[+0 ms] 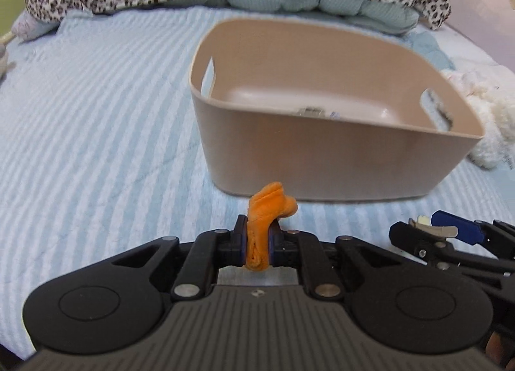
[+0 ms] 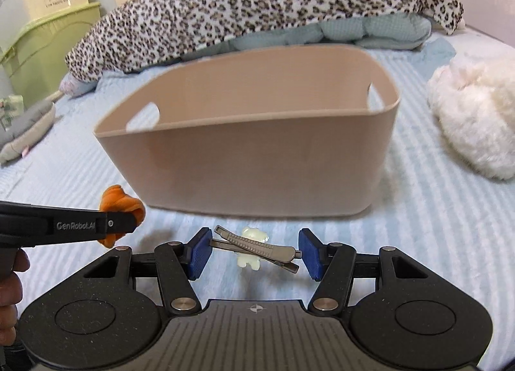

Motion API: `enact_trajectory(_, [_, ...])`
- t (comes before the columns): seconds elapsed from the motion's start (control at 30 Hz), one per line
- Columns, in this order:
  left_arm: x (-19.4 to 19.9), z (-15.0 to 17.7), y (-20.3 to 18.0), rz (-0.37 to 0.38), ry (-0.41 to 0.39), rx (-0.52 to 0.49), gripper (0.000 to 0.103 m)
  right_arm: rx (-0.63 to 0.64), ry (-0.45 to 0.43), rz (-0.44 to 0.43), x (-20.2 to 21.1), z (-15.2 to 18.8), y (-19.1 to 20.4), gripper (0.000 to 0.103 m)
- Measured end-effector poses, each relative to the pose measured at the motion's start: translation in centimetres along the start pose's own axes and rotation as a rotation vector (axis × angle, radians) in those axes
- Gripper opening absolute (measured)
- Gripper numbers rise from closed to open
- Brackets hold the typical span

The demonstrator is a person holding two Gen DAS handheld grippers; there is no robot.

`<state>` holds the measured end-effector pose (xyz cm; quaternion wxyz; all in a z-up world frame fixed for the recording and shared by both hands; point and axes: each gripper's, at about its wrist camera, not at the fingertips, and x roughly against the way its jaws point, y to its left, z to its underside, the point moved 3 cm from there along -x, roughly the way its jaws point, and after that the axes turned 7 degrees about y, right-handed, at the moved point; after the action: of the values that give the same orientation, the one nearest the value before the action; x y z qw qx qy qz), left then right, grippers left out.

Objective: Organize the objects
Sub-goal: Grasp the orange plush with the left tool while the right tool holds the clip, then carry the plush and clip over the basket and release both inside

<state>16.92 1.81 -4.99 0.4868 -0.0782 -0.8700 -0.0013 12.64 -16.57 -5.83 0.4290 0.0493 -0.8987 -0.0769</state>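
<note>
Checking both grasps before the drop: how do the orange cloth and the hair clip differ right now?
The orange cloth is soft and bunched; the hair clip is thin, rigid grey metal with a pale charm. The cloth sits squeezed in the shut left gripper; the clip spans the right gripper, fingers wide apart. Both are near the beige bin.

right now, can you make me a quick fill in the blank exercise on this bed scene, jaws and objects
1. The left gripper has its jaws shut on a bunched ____ cloth.
2. The hair clip sits between the blue pads of the ____ gripper.
3. The beige basket stands on a ____ bedspread.
4. Behind the basket lies a ____-print blanket.

Missing words: orange; right; striped; leopard
</note>
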Motion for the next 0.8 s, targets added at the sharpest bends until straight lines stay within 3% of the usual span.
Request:
enact_trajectory(0.47, [6.9,-4.0,-2.3,0.019,-0.172,-0.064,0.013,0.017,-0.173,-0.047,7.4,-5.6,-1.3,0.056])
enact_trajectory(0.8, [4.9,-9.0,-4.6,-0.006,-0.206,-0.132,0.013,0.000,-0.276,-0.031,7.6,-11.2,-2.4,0.056])
